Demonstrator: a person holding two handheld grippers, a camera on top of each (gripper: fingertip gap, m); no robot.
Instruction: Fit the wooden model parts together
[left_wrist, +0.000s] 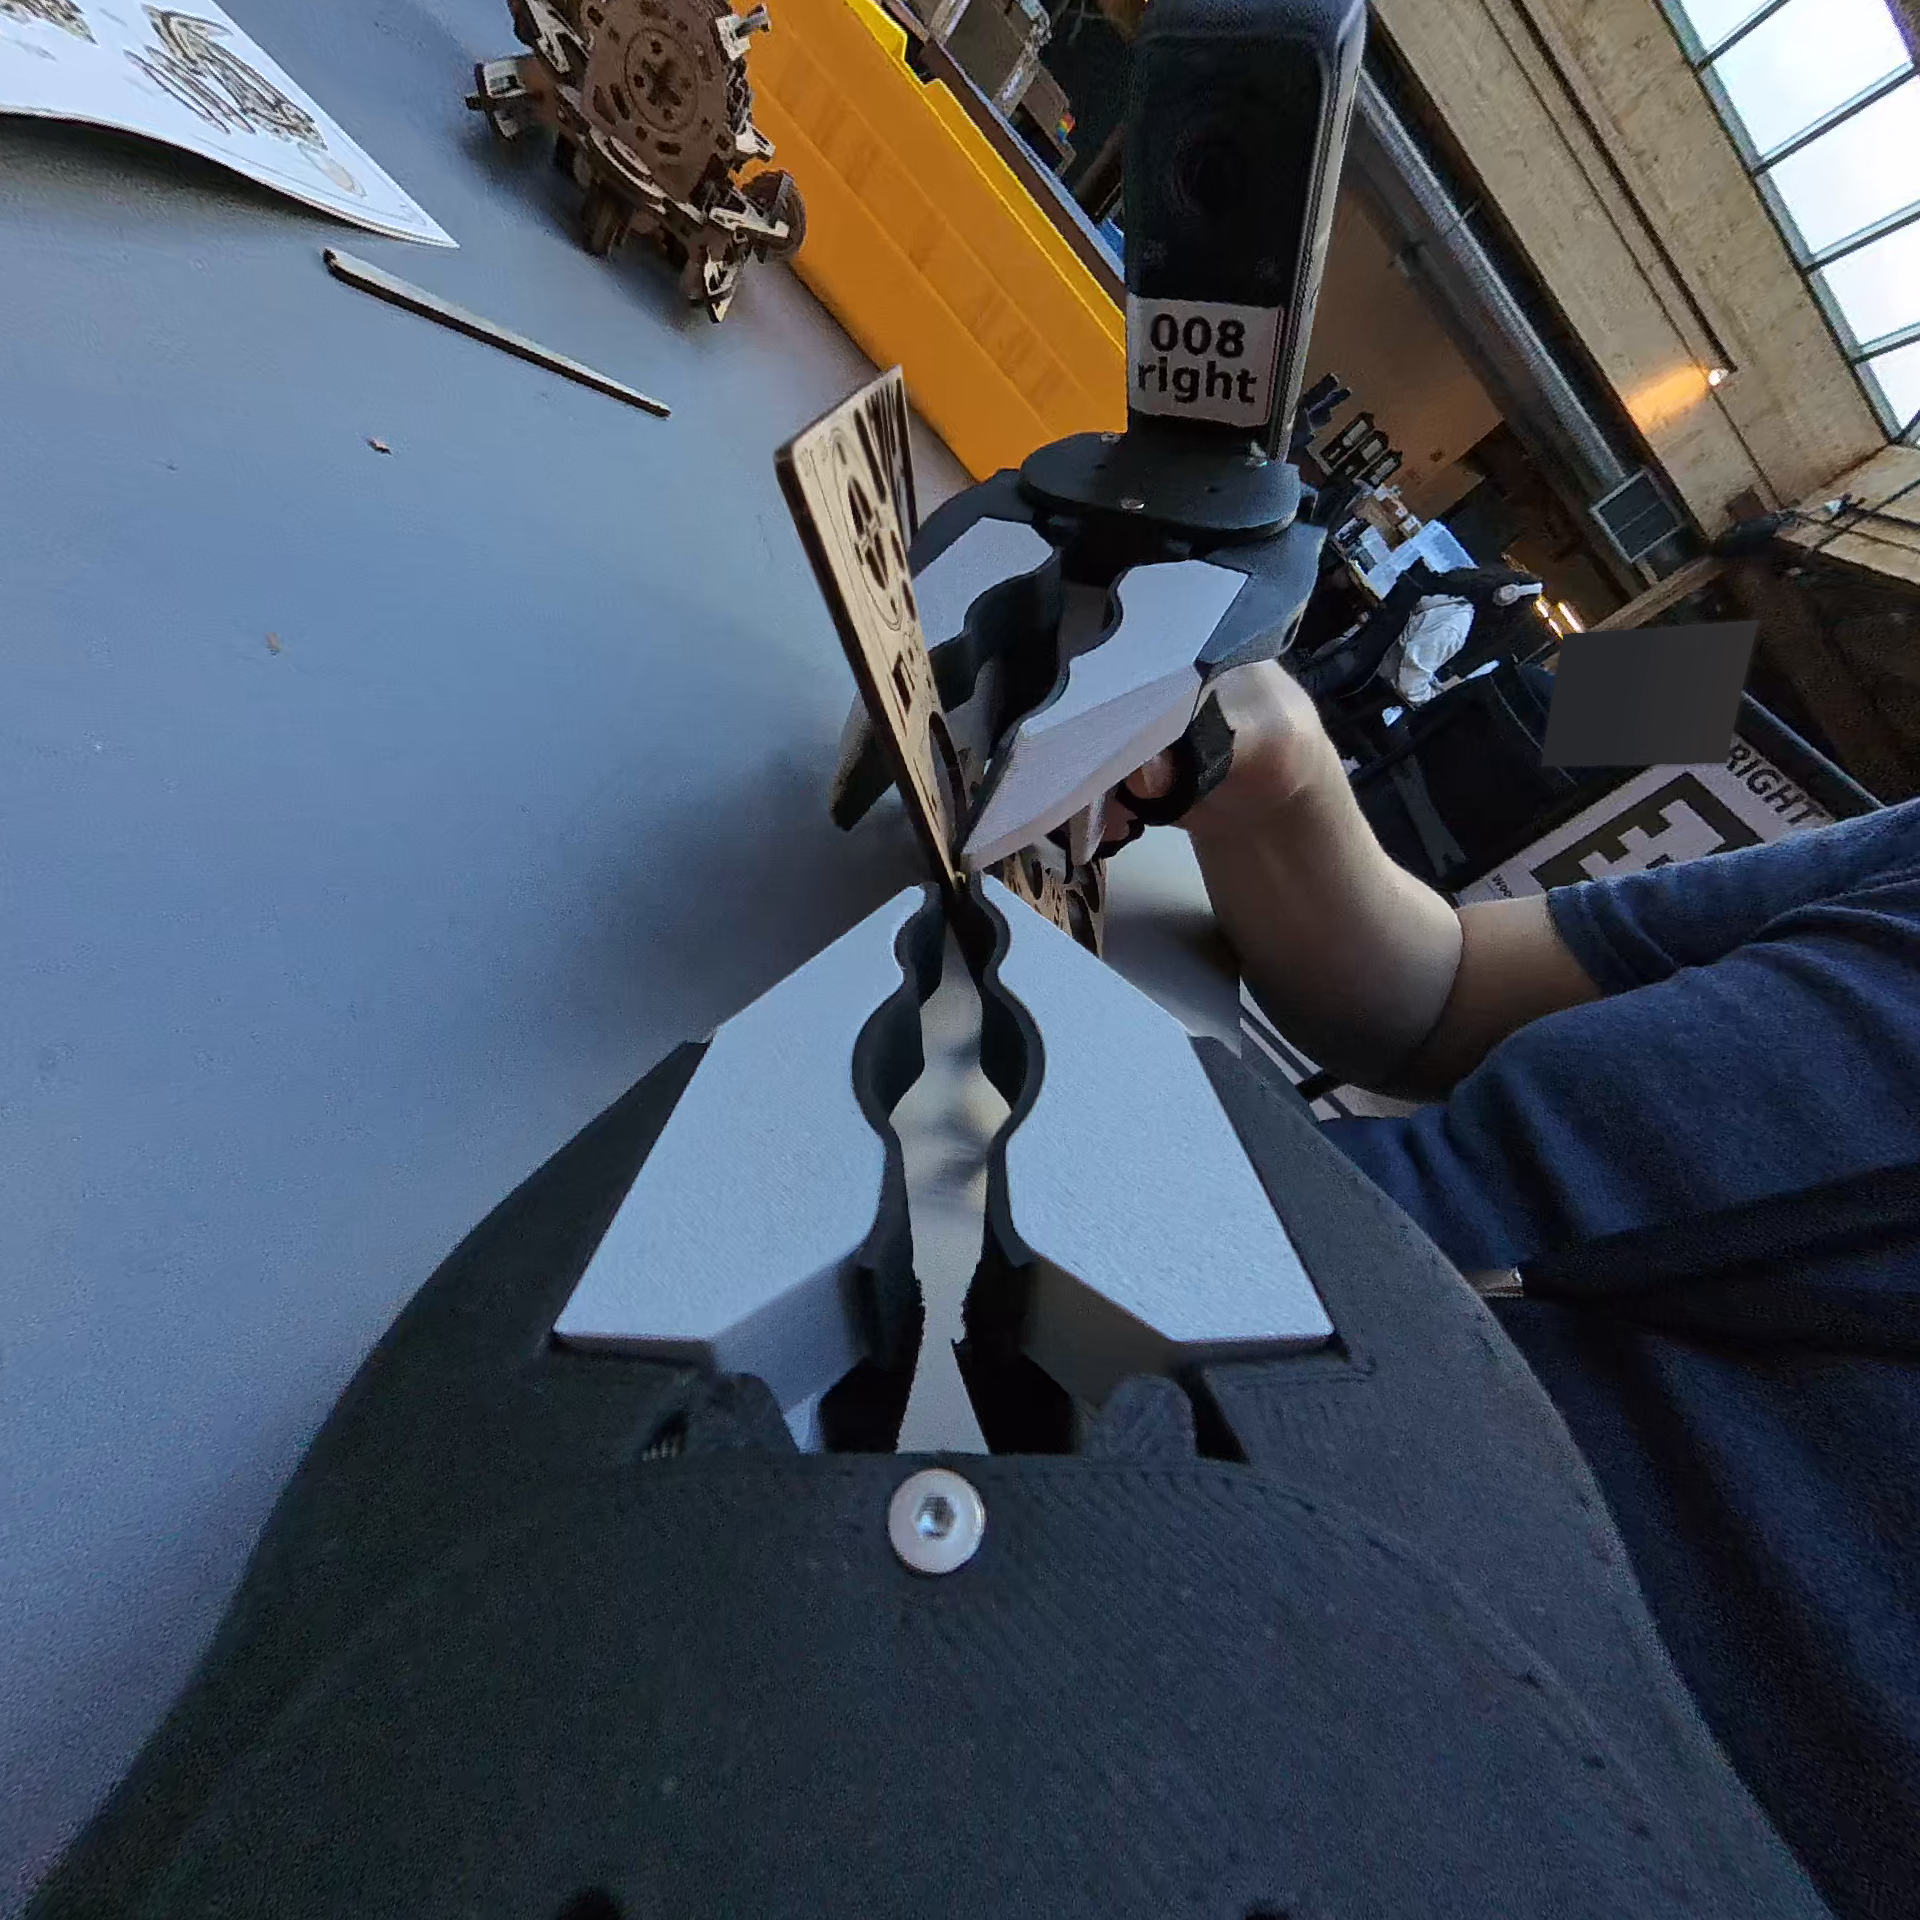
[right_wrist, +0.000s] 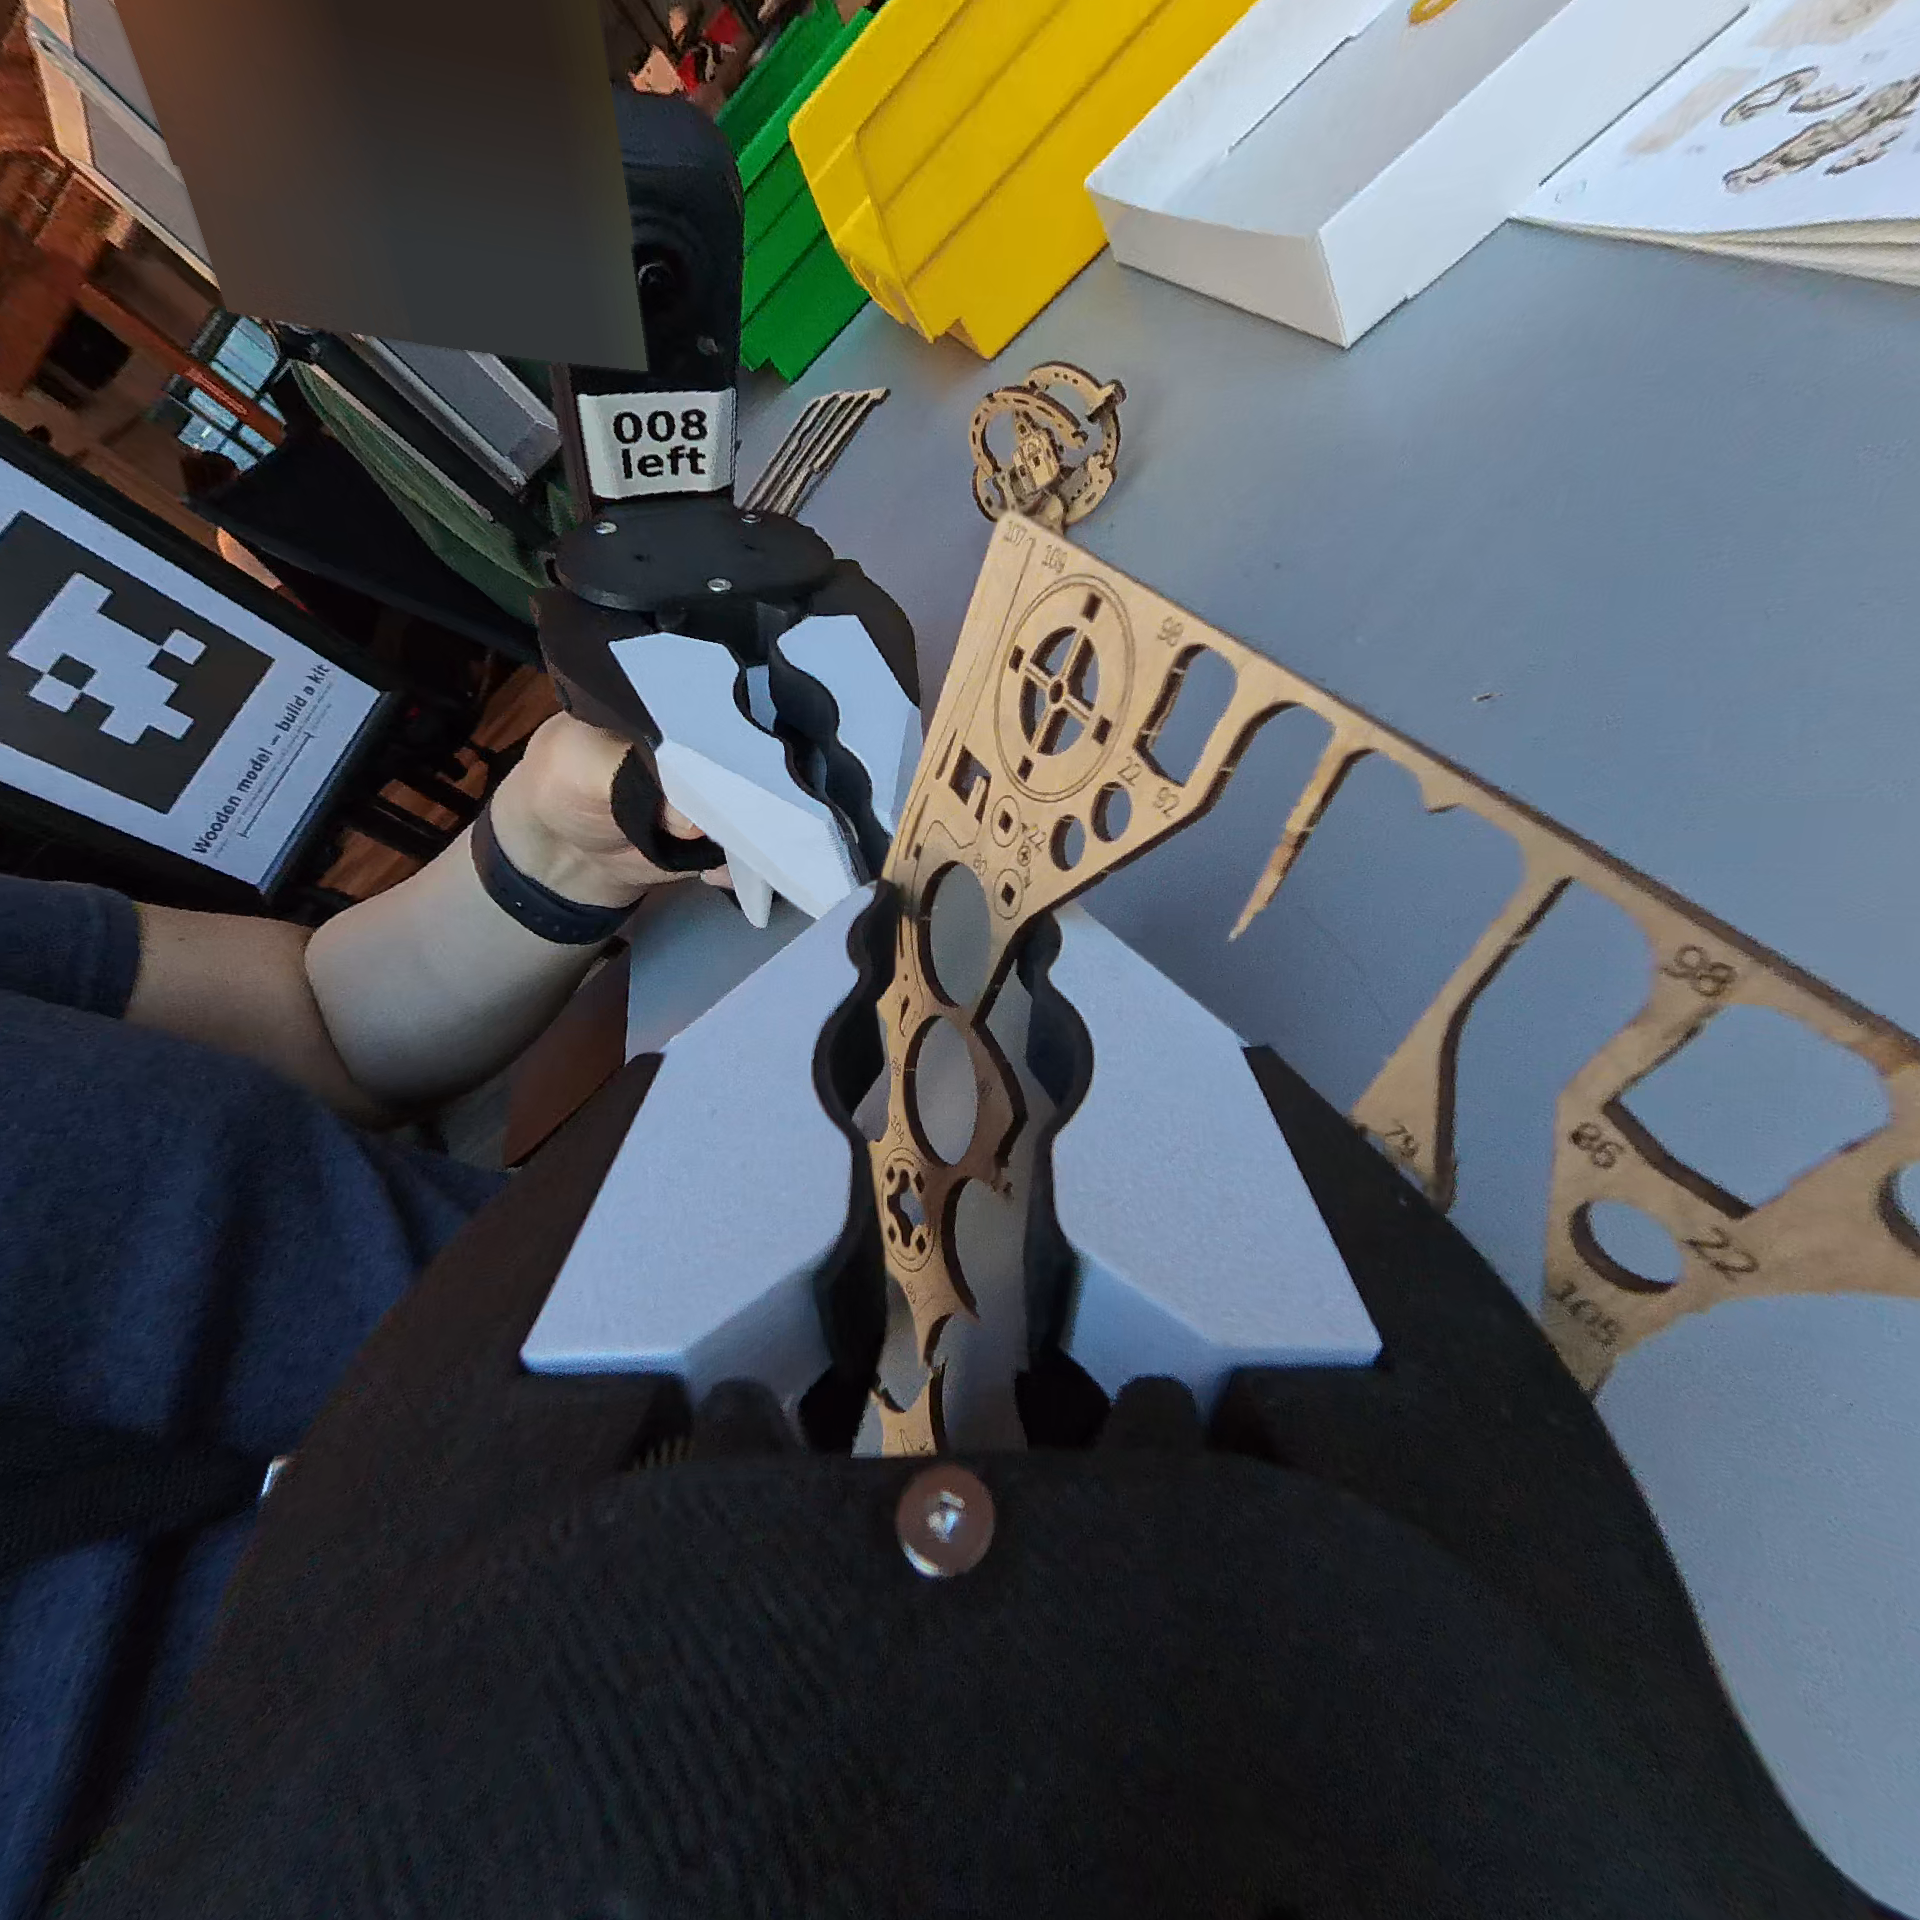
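Only right wrist view shows green bins (right_wrist: 795, 260).

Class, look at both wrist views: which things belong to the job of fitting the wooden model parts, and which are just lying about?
In the job:
- wooden parts sheet, clamped in the right gripper
- left gripper, shut at the sheet's edge
- part-built wooden model

Lying about:
- yellow bins
- green bins
- white box
- instruction booklet
- thin wooden stick
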